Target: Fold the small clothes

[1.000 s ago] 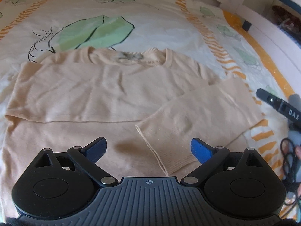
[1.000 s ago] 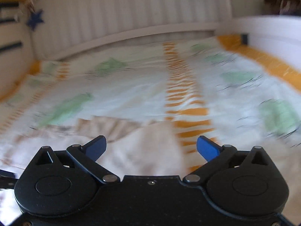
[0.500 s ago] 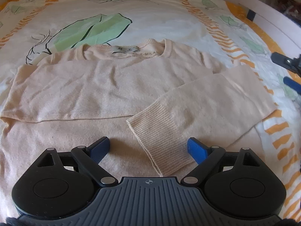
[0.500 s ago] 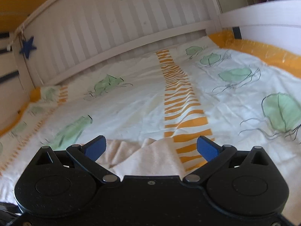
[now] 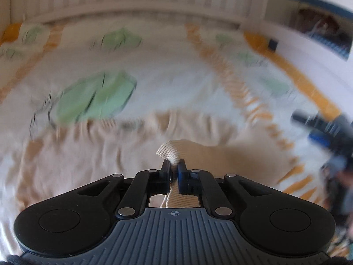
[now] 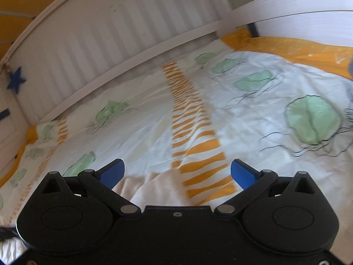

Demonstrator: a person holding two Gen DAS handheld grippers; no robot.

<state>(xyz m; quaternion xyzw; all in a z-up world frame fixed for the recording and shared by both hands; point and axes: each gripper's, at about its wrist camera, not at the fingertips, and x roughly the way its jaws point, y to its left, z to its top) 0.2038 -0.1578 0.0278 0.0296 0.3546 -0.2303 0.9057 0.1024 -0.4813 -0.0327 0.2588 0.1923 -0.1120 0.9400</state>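
Note:
A beige knit sweater [image 5: 99,145] lies flat on the bed, neckline away from me, blurred in the left wrist view. My left gripper [image 5: 173,165] is shut on the ribbed cuff [image 5: 168,152] of the sweater's right sleeve, and the cuff bunches up above the pads, lifted off the sweater body. My right gripper [image 6: 177,172] stands open with nothing between its blue pads; a beige corner of the sweater [image 6: 154,190] shows below it. In the left wrist view the right gripper [image 5: 322,130] appears at the right edge, blurred.
The bedspread [image 6: 253,114] is white with green leaf prints and orange striped bands. A white slatted bed rail [image 6: 106,44] runs along the far side, with a blue star [image 6: 15,80] on it. A white side rail [image 6: 297,11] borders the right.
My left gripper went from open over the sleeve cuff to shut on it, then rose with the cuff. The right wrist view rolled and the sweater slipped lower in it.

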